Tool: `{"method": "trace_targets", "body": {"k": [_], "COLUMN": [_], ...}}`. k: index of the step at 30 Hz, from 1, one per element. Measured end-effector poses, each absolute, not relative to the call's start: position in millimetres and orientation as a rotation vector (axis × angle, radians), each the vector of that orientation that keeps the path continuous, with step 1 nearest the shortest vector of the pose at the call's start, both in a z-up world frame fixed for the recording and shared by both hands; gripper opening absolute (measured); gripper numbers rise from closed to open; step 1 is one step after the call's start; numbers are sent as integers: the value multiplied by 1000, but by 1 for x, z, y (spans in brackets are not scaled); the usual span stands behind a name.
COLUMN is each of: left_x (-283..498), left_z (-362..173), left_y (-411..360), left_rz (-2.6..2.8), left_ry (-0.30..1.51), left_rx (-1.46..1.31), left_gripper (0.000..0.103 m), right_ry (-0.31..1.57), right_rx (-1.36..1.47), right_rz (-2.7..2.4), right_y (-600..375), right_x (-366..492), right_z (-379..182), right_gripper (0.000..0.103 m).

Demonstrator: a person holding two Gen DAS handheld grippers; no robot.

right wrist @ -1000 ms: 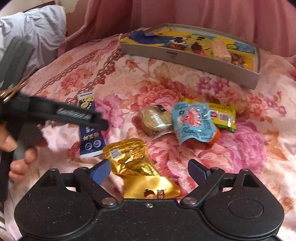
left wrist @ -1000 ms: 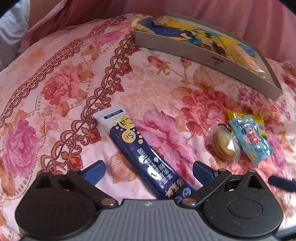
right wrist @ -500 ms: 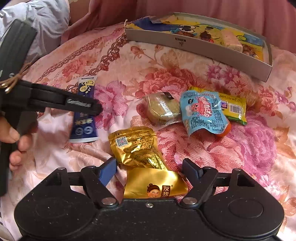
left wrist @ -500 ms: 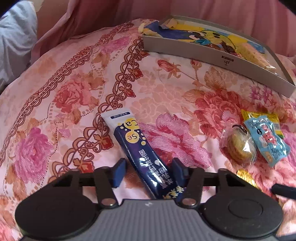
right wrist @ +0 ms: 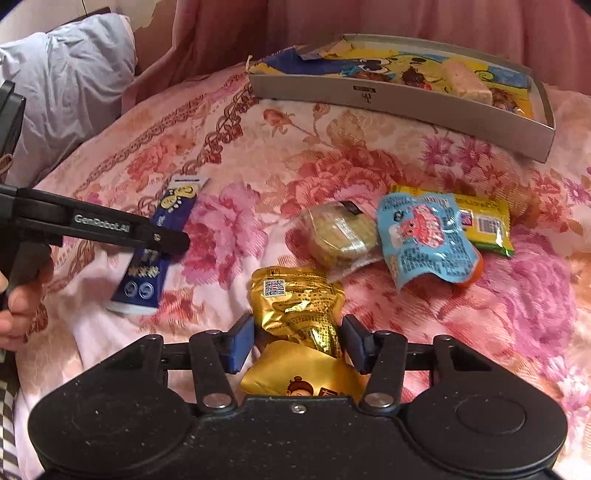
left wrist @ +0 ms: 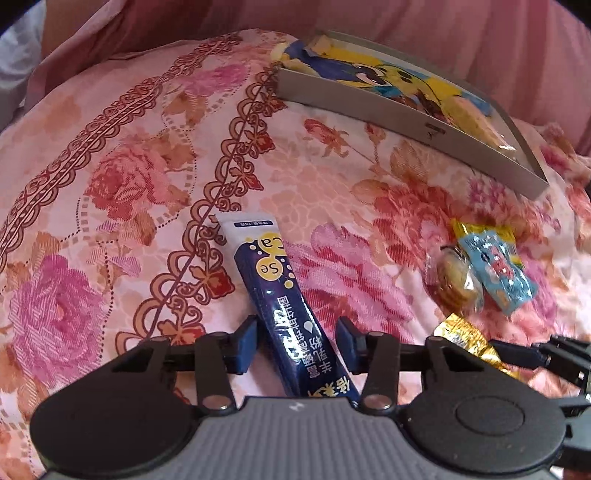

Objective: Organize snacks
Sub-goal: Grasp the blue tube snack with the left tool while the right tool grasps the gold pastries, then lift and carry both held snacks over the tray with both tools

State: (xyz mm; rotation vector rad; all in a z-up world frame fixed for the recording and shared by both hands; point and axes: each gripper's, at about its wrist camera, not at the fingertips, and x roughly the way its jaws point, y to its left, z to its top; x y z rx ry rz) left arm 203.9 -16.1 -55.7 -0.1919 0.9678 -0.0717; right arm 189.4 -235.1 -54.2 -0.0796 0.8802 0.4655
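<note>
Right wrist view: floral bedspread point(right wrist: 369, 166), pink curtain point(right wrist: 406, 18) behind.

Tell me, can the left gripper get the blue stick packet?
Probably yes. The left gripper already has a finger on each side of the blue stick packet, and nothing lies on top of it.

Black gripper point(right wrist: 297, 341), blue pads point(right wrist: 242, 343), silver screws

Floral bedspread point(right wrist: 332, 155), grey pillow point(right wrist: 74, 74), pink curtain point(right wrist: 369, 18)
</note>
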Motion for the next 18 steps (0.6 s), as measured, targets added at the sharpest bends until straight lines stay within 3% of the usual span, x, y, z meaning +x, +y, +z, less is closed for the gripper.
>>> {"method": "trace_targets", "body": {"k": [8,14,18], "left_x": [197,184,175], "left_z": [-57,-54,-54], "left_y": [-31,-30,-36], "left_rz": [-23,-76,-132], "left_ry": [934,938,941], "left_rx": [-105,-131,-140], "left_gripper": [41,37,34], "right_ry": [842,906,920], "right_rx": [-122,-48,-54], "right_rz": [493,464,457], "right_y": [-223,-238,-239], "right_x": [187,187,184], "right_z": [-55,-52,-54], "right_gripper": [53,62,62]}}
